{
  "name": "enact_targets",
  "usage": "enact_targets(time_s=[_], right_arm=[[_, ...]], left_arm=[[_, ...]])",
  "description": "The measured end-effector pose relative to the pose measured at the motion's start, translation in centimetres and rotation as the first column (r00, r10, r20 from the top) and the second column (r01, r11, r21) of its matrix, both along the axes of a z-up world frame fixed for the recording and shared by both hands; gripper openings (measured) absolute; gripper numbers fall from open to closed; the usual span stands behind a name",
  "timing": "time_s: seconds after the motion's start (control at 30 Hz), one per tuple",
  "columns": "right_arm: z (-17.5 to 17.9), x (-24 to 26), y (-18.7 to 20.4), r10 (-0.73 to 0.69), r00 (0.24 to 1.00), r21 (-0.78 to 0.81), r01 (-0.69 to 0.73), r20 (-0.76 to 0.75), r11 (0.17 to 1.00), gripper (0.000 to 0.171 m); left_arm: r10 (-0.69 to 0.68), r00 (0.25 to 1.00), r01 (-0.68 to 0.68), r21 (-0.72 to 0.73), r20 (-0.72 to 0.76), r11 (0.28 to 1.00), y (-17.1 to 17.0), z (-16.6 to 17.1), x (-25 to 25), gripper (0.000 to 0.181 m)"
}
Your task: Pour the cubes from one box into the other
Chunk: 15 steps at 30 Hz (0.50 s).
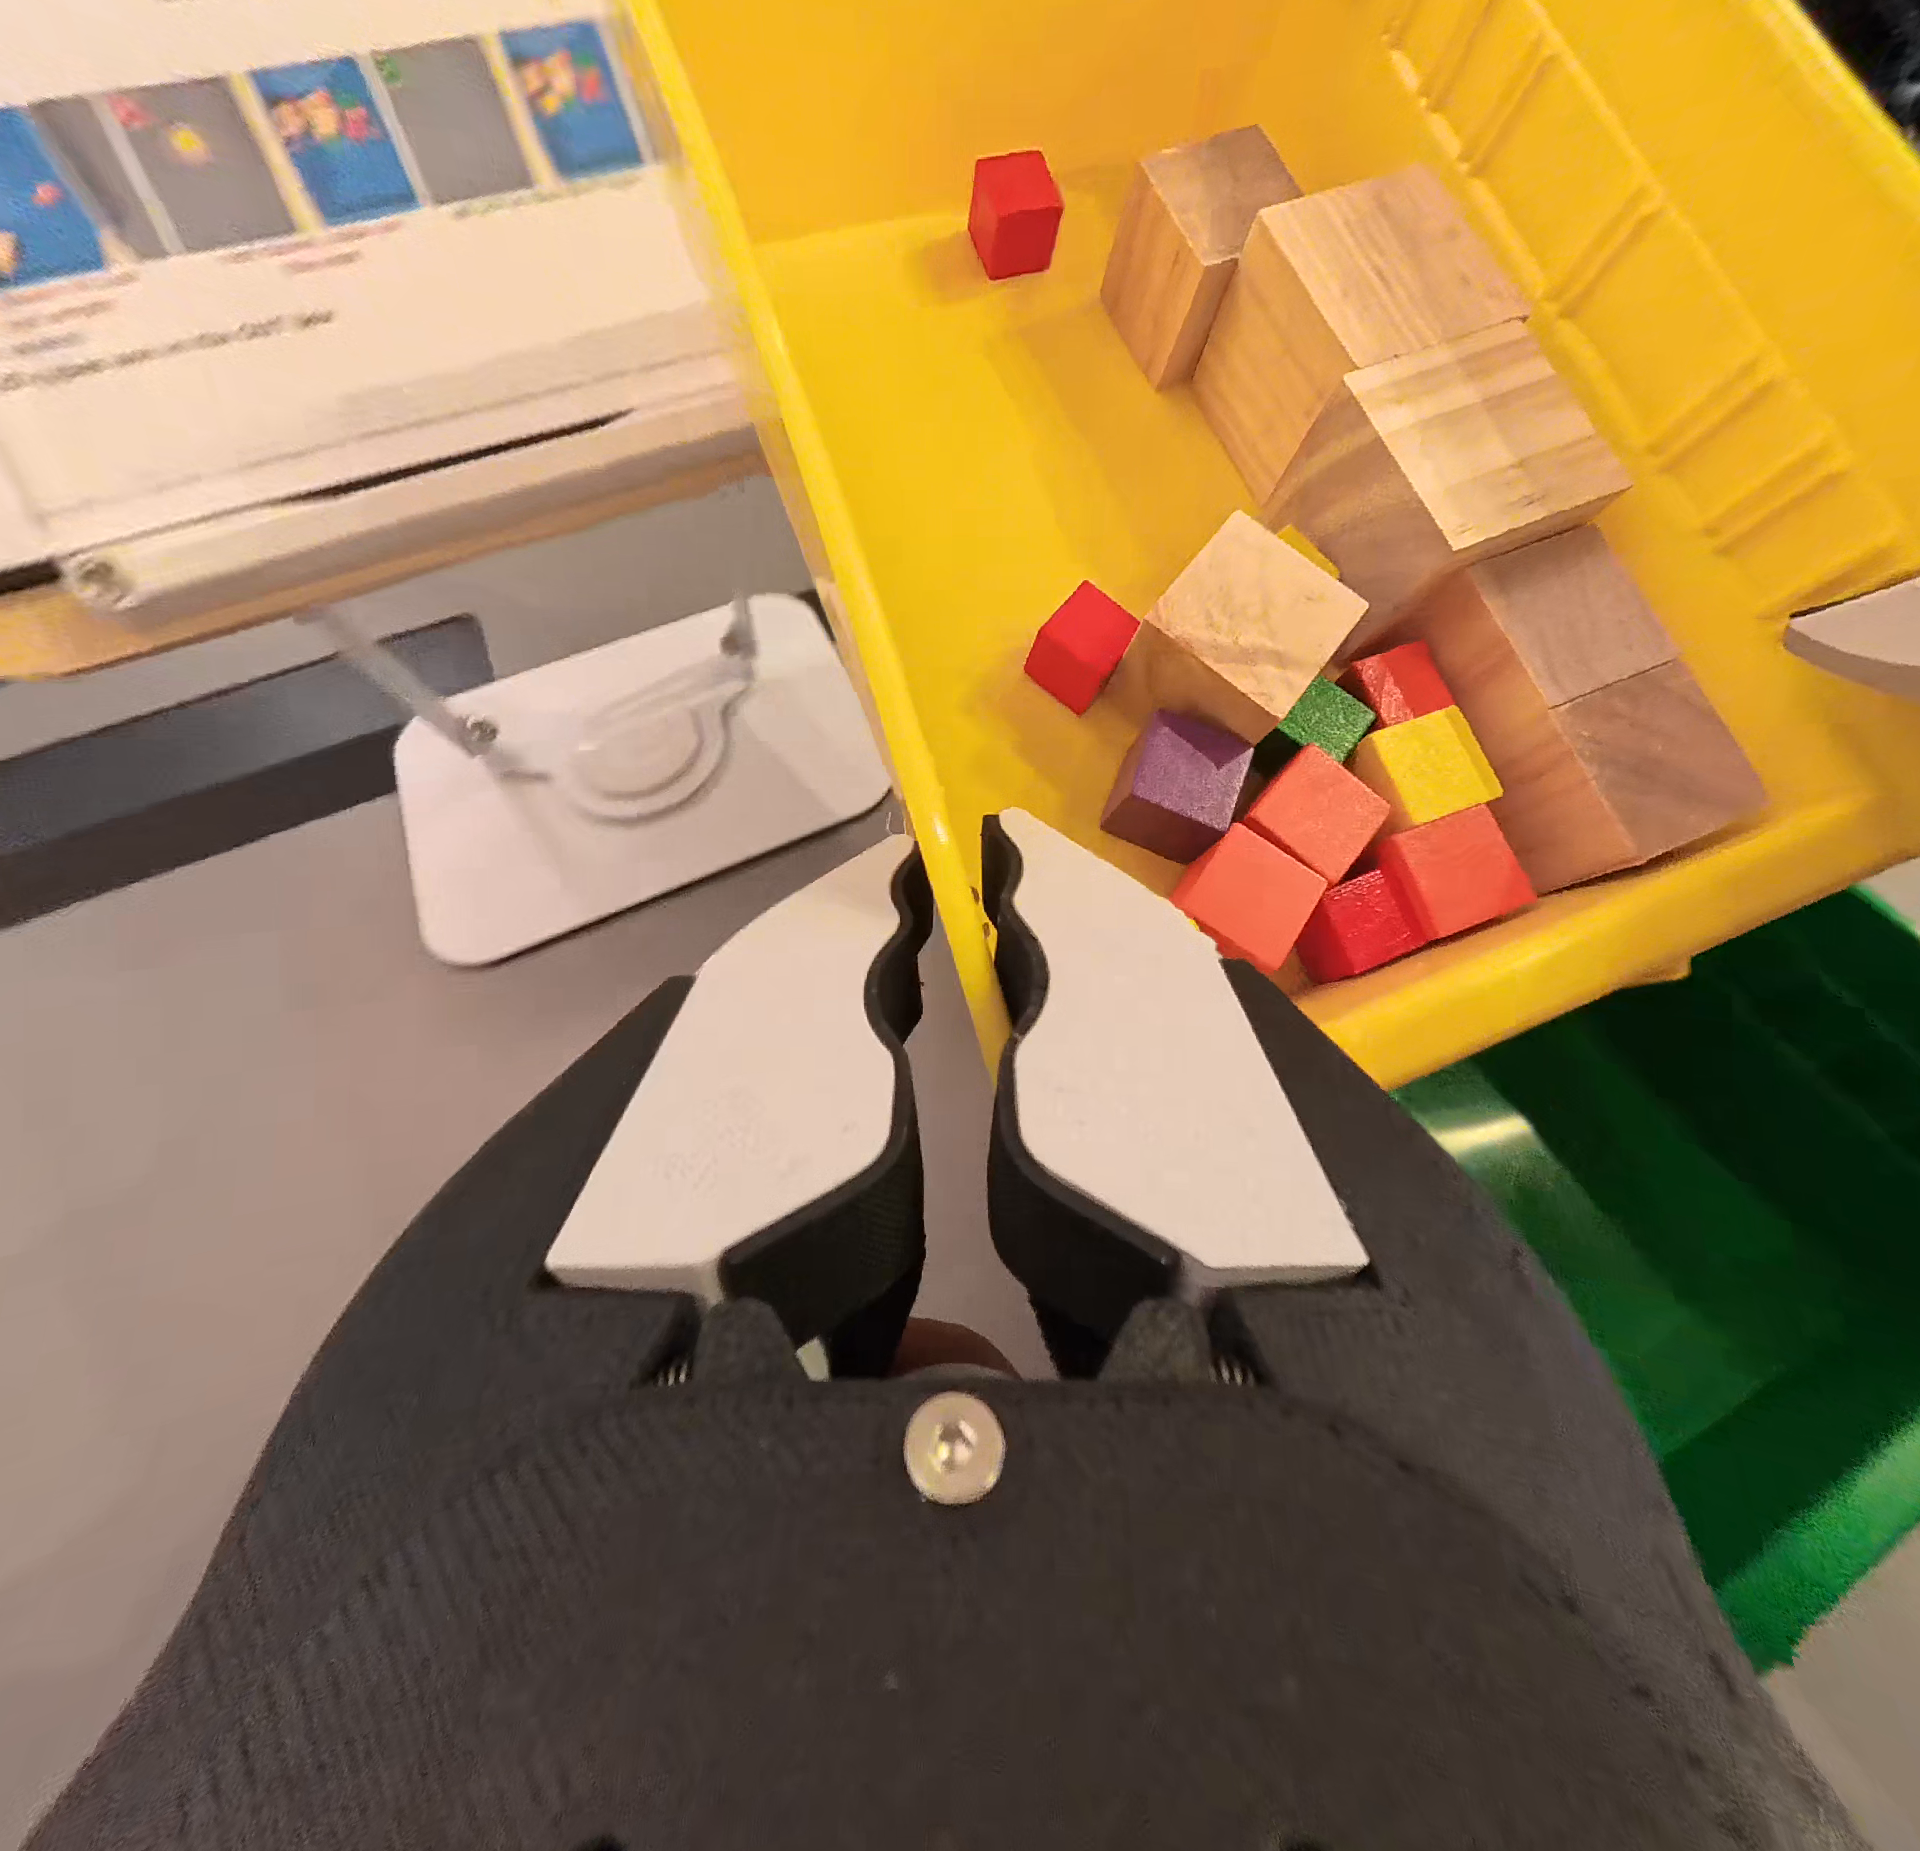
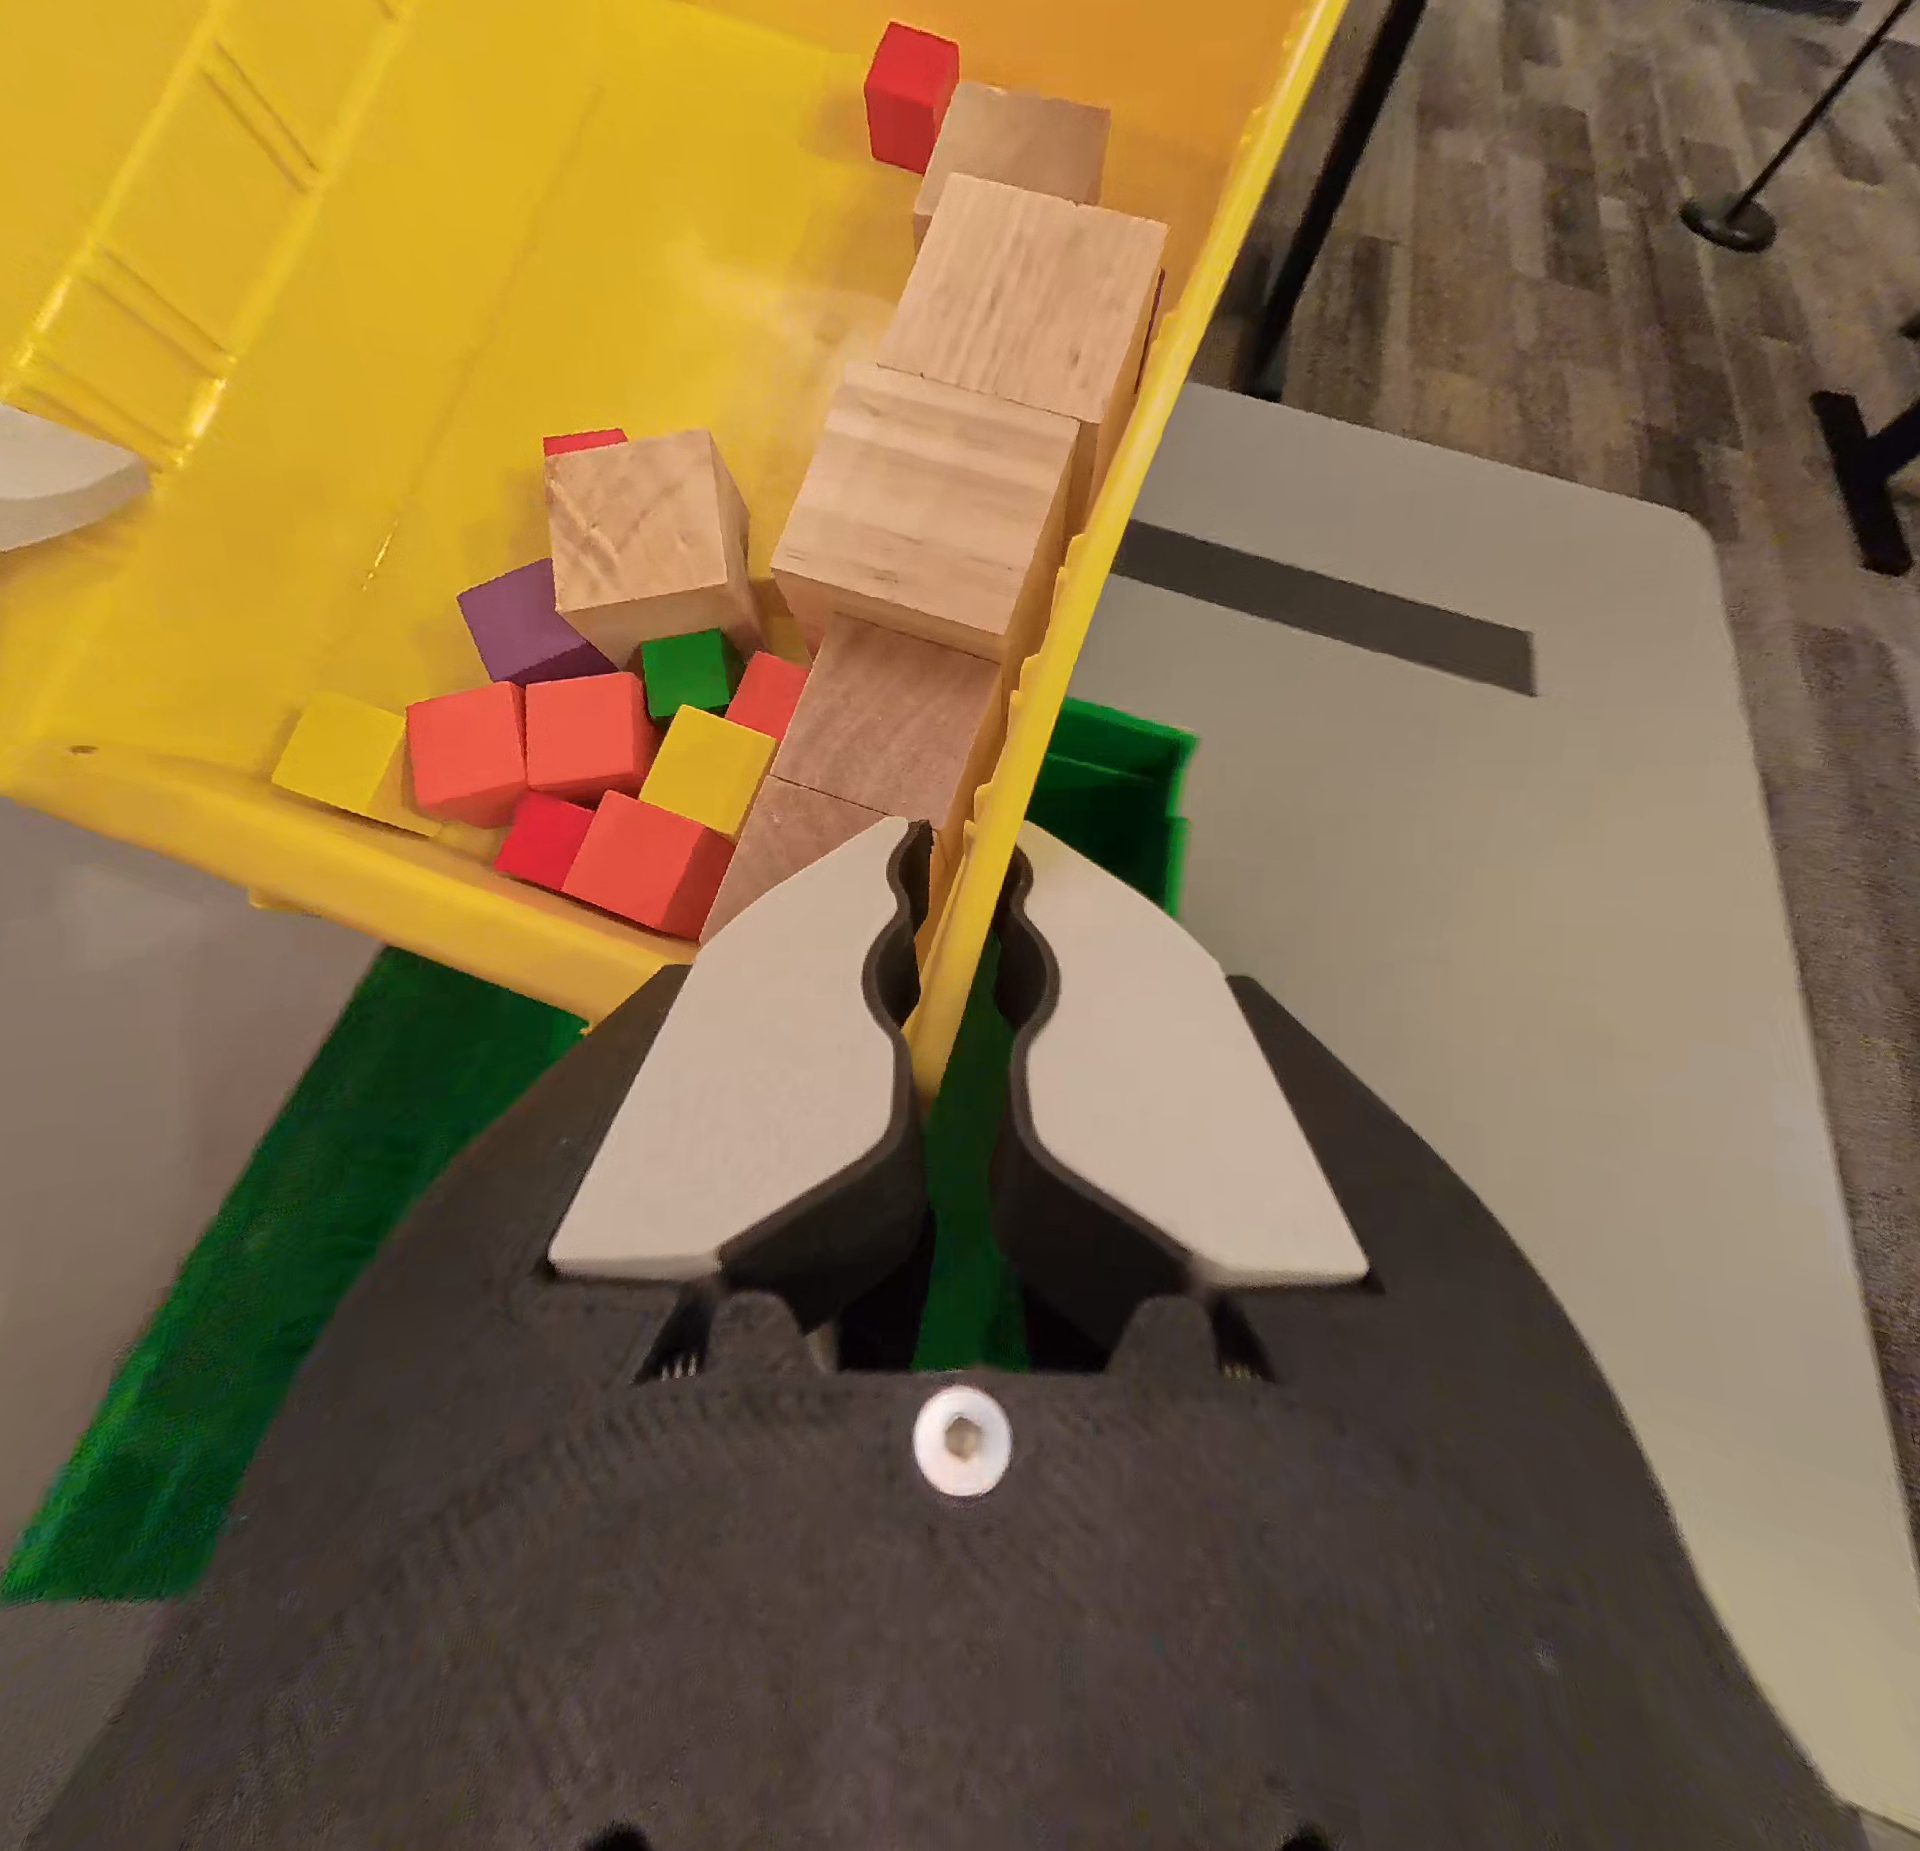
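Observation:
A yellow box [image 1: 904,430] is held tilted above a green box [image 1: 1714,1282]. My left gripper [image 1: 956,845] is shut on the yellow box's left wall. My right gripper [image 2: 961,845] is shut on its right wall [image 2: 1101,596]. Several large plain wooden cubes [image 1: 1382,284] lie along the box's right wall and also show in the right wrist view [image 2: 1029,295]. Several small coloured cubes [image 1: 1320,814], red, orange, yellow, green and purple, are heaped at the low front lip [image 2: 582,752]. The green box [image 2: 312,1178] lies under that lip. Its inside is mostly hidden.
A grey table [image 1: 208,1126] carries a white stand base [image 1: 644,752] that holds up a printed sheet with pictures [image 1: 312,201] at the back left. On the right, the table edge [image 2: 1766,866] drops to a wood-pattern floor with dark pole bases [image 2: 1725,212].

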State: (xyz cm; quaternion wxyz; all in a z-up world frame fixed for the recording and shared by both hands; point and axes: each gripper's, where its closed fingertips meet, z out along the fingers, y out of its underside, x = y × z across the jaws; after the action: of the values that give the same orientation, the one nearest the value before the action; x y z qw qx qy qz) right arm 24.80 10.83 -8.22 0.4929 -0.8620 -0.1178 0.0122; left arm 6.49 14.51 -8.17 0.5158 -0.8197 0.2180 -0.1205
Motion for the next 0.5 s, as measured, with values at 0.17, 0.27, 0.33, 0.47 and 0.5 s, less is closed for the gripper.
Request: enact_targets(time_s=[0.17,0.27,0.33,0.47,0.5], right_arm=[[0.0,3.8,0.6,-0.037,0.999,0.043,0.037,0.005,0.998,0.004],[-0.2,5.4,1.0,-0.054,0.999,0.07,0.054,-0.006,0.996,0.004],[-0.4,6.0,1.3,-0.054,0.999,0.09,0.055,-0.008,0.994,0.004],[-0.3,6.5,1.9,-0.04,0.999,0.142,0.041,-0.016,0.989,0.004],[-0.5,6.5,2.0,-0.036,0.999,0.153,0.036,-0.005,0.988,0.004]], left_arm=[[-0.026,0.999,0.025,0.056,0.023,0.998,1.2,0.2,4.1,0.008],[-0.037,0.999,0.034,0.08,0.034,0.996,1.6,-0.2,5.8,0.007],[-0.037,0.999,0.033,0.1,0.04,0.994,1.8,-0.5,6.5,0.008],[-0.035,0.997,0.025,0.142,0.063,0.989,2.3,-0.6,7.1,0.007],[-0.035,0.997,0.025,0.151,0.067,0.988,2.5,-0.7,7.1,0.009]])
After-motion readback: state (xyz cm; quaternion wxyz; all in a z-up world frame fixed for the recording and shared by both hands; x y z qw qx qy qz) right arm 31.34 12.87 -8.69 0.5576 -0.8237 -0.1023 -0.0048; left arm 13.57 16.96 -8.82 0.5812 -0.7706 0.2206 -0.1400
